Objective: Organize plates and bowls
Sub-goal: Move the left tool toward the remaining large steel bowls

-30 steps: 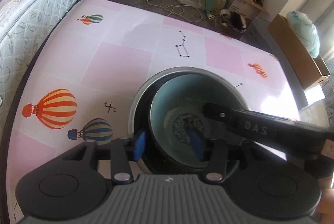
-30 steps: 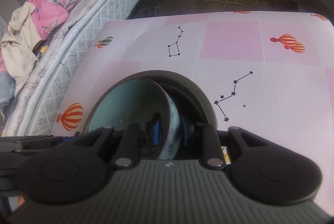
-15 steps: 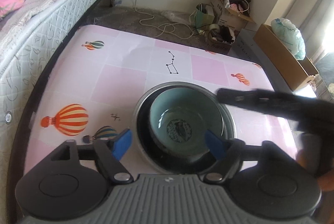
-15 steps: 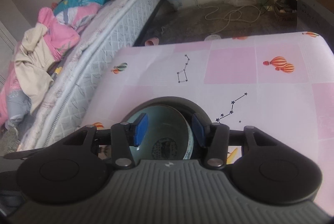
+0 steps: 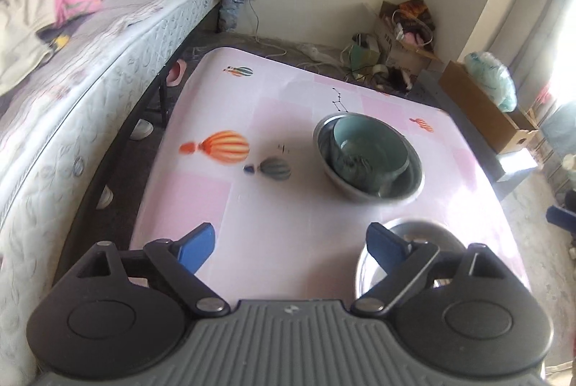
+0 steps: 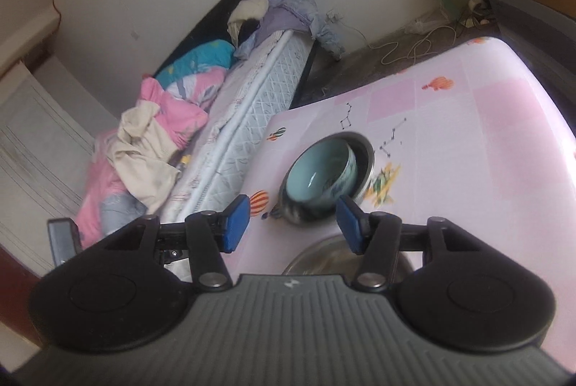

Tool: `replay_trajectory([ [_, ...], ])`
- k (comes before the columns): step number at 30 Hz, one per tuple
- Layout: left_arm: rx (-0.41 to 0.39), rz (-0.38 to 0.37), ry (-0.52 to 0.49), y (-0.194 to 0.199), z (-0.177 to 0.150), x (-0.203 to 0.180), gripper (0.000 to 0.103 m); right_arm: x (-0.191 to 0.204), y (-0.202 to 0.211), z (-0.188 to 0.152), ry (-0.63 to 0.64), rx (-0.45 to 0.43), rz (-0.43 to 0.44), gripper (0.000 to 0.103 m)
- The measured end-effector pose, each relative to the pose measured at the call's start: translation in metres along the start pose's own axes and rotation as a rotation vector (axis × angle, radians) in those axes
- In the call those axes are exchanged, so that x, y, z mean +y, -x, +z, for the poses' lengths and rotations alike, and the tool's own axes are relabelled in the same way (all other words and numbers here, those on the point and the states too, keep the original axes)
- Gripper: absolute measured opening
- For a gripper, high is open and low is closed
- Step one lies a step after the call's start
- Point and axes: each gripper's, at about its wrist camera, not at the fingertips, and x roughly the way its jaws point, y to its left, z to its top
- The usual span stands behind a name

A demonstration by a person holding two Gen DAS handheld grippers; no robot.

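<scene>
The pink table (image 5: 252,224) is carrying everything, with a bed (image 5: 90,69) lying along its left side. Toward the table's far middle, a steel bowl (image 5: 414,186) is sitting upright, and a teal bowl (image 5: 370,145) is nesting inside it, leaning toward 1 wall. A second steel bowl (image 5: 428,235) is sitting close in, just beside the right finger of the left gripper (image 5: 291,242) and directly below the right gripper (image 6: 291,224). Both grippers are hanging above the table with jaws spread wide, gripping nothing. Judging by that, the near bowl is probably next, lying ahead-right of the left jaws, both grippers about equally near.
</scene>
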Motion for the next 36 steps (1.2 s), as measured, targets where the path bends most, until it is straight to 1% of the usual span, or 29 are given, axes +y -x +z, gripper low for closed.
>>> replay_trajectory([
  [3,-0.04,-0.005,0.035,0.024,-0.034,0.013,0.098,0.003,0.035,-0.033,-0.004,-0.019,0.0,0.054],
  [5,-0.042,0.001,0.059,0.034,-0.055,0.019,0.098,0.005,0.049,-0.056,-0.016,-0.016,-0.005,0.054],
  [8,-0.055,0.019,0.082,0.049,-0.081,0.027,0.098,0.009,0.058,-0.089,-0.052,0.004,-0.008,0.054],
  [12,-0.08,0.062,0.072,0.063,-0.109,0.03,0.098,0.014,0.064,-0.127,-0.102,0.017,0.013,0.054],
  [15,-0.087,0.083,0.076,0.067,-0.128,0.032,0.098,0.018,0.056,-0.155,-0.133,0.06,0.013,0.054],
  [17,-0.081,0.083,0.072,0.067,-0.138,0.035,0.098,0.021,0.048,-0.173,-0.157,0.096,0.006,0.054],
  [19,-0.075,0.1,0.074,0.065,-0.147,0.036,0.098,0.024,0.04,-0.189,-0.18,0.124,0.003,0.054],
  [21,-0.076,0.122,0.077,0.064,-0.156,0.037,0.098,0.029,0.03,-0.203,-0.192,0.147,-0.013,0.054],
  [23,-0.073,0.124,0.067,0.062,-0.164,0.038,0.098,0.035,0.022,-0.217,-0.189,0.166,-0.048,0.054],
  [25,-0.07,0.132,0.074,0.06,-0.171,0.041,0.097,0.039,0.017,-0.229,-0.184,0.175,-0.057,0.054],
  [28,-0.064,0.143,0.095,0.059,-0.179,0.046,0.094,0.043,0.005,-0.241,-0.2,0.2,-0.056,0.054],
  [30,-0.056,0.139,0.104,0.058,-0.183,0.049,0.091,0.046,-0.003,-0.248,-0.184,0.215,-0.084,0.054],
  [34,-0.068,0.147,0.111,0.061,-0.188,0.054,0.089,0.051,-0.014,-0.254,-0.179,0.228,-0.094,0.053],
  [36,-0.073,0.139,0.135,0.06,-0.188,0.058,0.081,0.052,-0.017,-0.254,-0.193,0.229,-0.096,0.05],
])
